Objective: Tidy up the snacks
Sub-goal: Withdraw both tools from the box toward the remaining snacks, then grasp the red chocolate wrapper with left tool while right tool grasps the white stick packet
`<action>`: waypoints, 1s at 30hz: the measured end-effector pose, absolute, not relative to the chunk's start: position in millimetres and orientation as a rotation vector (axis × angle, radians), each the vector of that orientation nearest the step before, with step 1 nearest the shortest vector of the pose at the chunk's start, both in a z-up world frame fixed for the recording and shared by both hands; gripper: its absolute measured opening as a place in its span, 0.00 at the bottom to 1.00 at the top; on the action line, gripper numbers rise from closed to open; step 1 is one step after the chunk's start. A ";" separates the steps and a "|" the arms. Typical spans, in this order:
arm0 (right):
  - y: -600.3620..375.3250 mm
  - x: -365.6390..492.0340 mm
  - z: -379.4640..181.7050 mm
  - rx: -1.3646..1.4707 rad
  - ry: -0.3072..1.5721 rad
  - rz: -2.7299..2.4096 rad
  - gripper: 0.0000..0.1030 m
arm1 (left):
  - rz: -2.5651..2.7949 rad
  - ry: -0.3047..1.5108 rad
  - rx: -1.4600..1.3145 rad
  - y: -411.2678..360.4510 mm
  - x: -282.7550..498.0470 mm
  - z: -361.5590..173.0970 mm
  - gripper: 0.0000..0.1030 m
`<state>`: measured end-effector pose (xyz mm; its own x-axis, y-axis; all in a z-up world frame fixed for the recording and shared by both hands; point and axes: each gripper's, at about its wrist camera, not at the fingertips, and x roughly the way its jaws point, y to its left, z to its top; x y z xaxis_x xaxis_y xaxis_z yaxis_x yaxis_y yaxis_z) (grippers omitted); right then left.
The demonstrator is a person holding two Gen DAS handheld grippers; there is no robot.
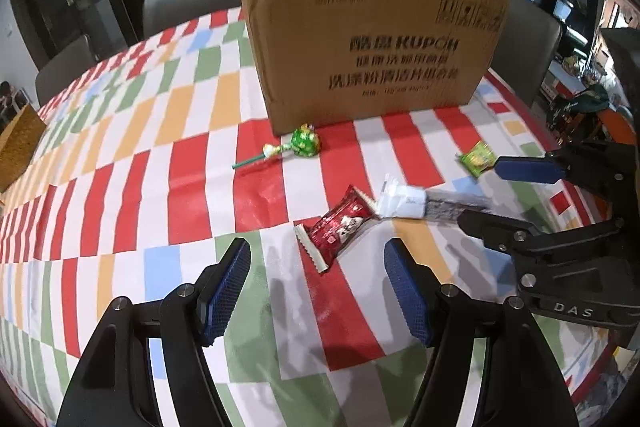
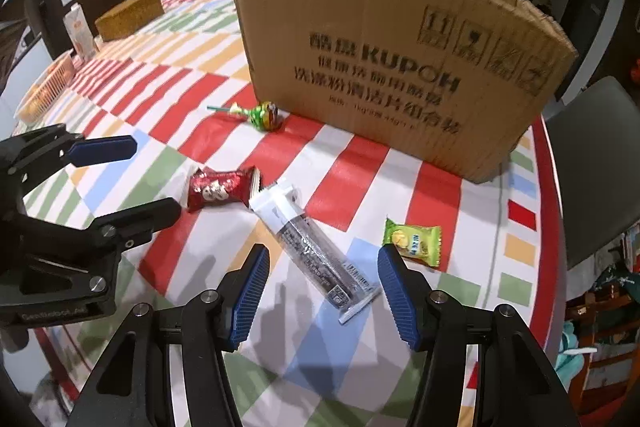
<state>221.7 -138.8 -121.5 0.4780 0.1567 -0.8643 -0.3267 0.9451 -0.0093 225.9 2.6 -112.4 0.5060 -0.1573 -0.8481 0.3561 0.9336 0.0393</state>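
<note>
An open cardboard box (image 1: 368,39) (image 2: 392,55) stands on the checked tablecloth. In front of it lie a green lollipop (image 1: 298,143) (image 2: 260,114), a red snack packet (image 1: 340,227) (image 2: 222,187), a long grey-and-white packet (image 1: 432,205) (image 2: 316,255) and a small green candy packet (image 1: 477,157) (image 2: 414,241). My left gripper (image 1: 318,291) is open and empty, just short of the red packet. My right gripper (image 2: 324,291) is open and empty, its fingers either side of the long packet's near end. Each gripper also shows in the other view (image 1: 486,193) (image 2: 154,181).
A brown block (image 2: 130,13) (image 1: 18,147), a small carton (image 2: 78,31) and an orange basket (image 2: 48,87) sit at the table's far left. Grey chairs (image 1: 188,5) (image 2: 596,167) stand around the table. The table edge (image 2: 554,227) runs close on the right.
</note>
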 end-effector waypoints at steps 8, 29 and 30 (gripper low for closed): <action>-133.1 232.9 -139.8 -0.203 1.071 0.288 0.56 | -0.331 1.035 0.280 -4.1 245.7 -133.2 0.67; -133.2 254.0 -156.8 -0.159 1.087 0.295 0.41 | -0.375 1.095 0.204 -12.7 281.9 -151.1 0.43; -133.3 254.4 -156.6 -0.156 1.087 0.296 0.36 | -0.378 1.095 0.199 -13.4 281.9 -150.6 0.40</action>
<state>254.4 -133.3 -156.6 0.4307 0.1605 -0.8881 -0.3121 0.9498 0.0203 281.9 -13.4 -150.6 0.4025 -0.1996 -0.8934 0.3933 0.9190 -0.0280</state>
